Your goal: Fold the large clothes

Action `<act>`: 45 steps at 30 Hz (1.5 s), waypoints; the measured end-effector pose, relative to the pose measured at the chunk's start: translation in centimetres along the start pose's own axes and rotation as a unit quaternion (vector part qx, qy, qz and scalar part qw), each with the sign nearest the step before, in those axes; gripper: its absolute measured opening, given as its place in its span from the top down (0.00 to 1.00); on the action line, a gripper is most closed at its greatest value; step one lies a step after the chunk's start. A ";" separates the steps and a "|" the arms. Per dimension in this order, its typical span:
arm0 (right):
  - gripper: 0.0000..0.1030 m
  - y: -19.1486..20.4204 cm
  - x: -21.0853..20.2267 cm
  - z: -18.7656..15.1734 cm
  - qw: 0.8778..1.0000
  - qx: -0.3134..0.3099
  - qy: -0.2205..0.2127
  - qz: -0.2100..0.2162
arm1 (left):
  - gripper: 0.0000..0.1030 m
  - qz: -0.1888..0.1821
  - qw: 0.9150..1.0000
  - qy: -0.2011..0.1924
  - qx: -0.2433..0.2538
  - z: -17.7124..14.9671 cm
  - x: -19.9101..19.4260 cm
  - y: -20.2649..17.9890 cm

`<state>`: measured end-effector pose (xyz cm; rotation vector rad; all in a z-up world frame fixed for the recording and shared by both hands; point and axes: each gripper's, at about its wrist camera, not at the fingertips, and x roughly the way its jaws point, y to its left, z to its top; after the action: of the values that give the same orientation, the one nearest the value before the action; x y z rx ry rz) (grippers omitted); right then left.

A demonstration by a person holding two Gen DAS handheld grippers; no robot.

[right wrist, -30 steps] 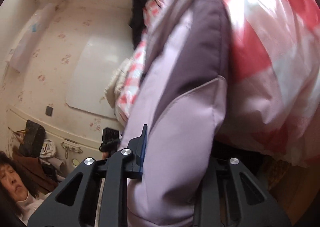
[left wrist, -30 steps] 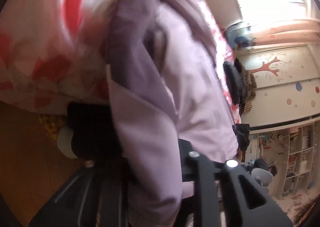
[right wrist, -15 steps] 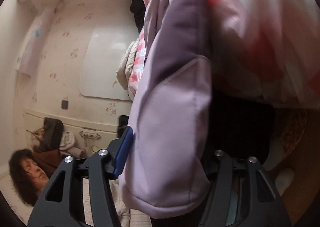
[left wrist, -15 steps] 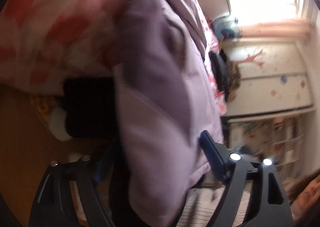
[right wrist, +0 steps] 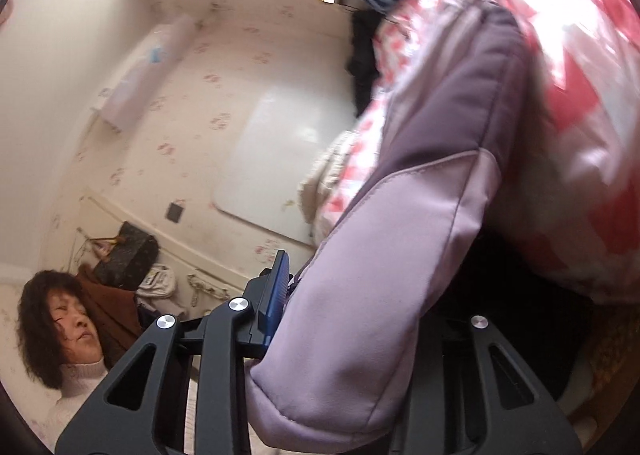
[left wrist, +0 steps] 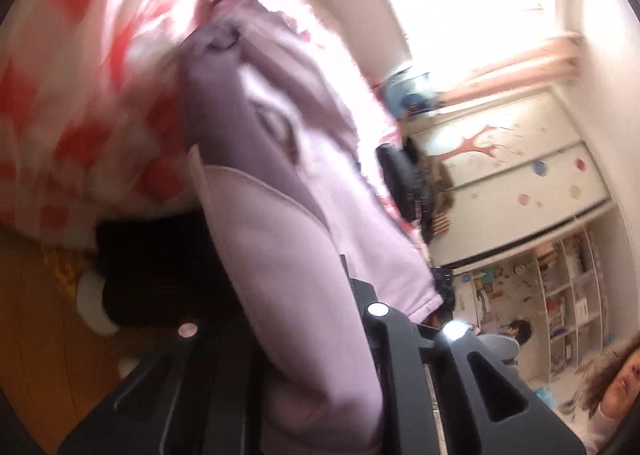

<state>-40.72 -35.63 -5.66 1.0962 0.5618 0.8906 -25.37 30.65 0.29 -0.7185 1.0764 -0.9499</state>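
A padded lilac jacket with darker purple panels (left wrist: 288, 239) hangs from both grippers over the edge of a bed. My left gripper (left wrist: 316, 339) is shut on one padded end of it. My right gripper (right wrist: 360, 327) is shut on the other padded end (right wrist: 380, 275), with the blue pad (right wrist: 276, 295) of its left finger showing. The jacket stretches up and away onto a pink and red checked bedcover (left wrist: 80, 103), which also shows in the right wrist view (right wrist: 592, 135).
A dark gap under the bed (left wrist: 160, 267) and a wooden floor (left wrist: 36, 335) lie below. A wardrobe (left wrist: 520, 167) and shelves (left wrist: 568, 287) stand on the left view's right. A person's face (right wrist: 76, 327) is low in the right view, another (left wrist: 616, 379) in the left.
Both grippers have swung with the jacket still held; the left view has turned towards the wardrobe and window, the right view towards the wall. The image is blurred by motion.
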 end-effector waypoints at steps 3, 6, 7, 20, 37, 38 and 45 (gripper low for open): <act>0.68 2.4 -0.6 -0.3 0.999 -0.020 -0.012 0.032 | 0.86 -0.025 0.999 -0.003 0.044 -0.3 -1.7 -3.0; 0.68 3.0 -2.2 -1.0 0.998 -0.027 -0.022 0.047 | 0.85 -0.057 0.997 0.007 0.059 -0.7 -3.1 -2.6; 0.68 2.6 -2.5 -1.6 0.999 -0.025 -0.020 0.041 | 0.84 -0.061 0.997 0.015 0.049 -1.1 -3.2 -1.6; 0.45 -3.8 -4.3 -6.7 0.997 0.076 0.030 -0.011 | 0.23 -0.047 0.993 0.045 -0.095 -6.8 -2.6 8.7; 0.66 5.5 -4.2 -2.5 0.987 -0.062 -0.078 0.126 | 0.83 -0.137 0.984 -0.074 0.081 -1.7 -7.6 -5.1; 0.66 5.5 -3.9 -2.4 0.987 -0.062 -0.078 0.126 | 0.83 -0.140 0.985 -0.077 0.067 -1.6 -7.5 -4.2; 0.66 5.5 -1.9 0.3 0.985 -0.061 -0.082 0.141 | 0.83 -0.158 0.981 -0.110 0.036 -0.2 -7.3 -1.5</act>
<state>-43.32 -36.44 -0.53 1.1410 0.2139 1.0545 -27.23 36.60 4.36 -0.9280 0.7428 -1.1435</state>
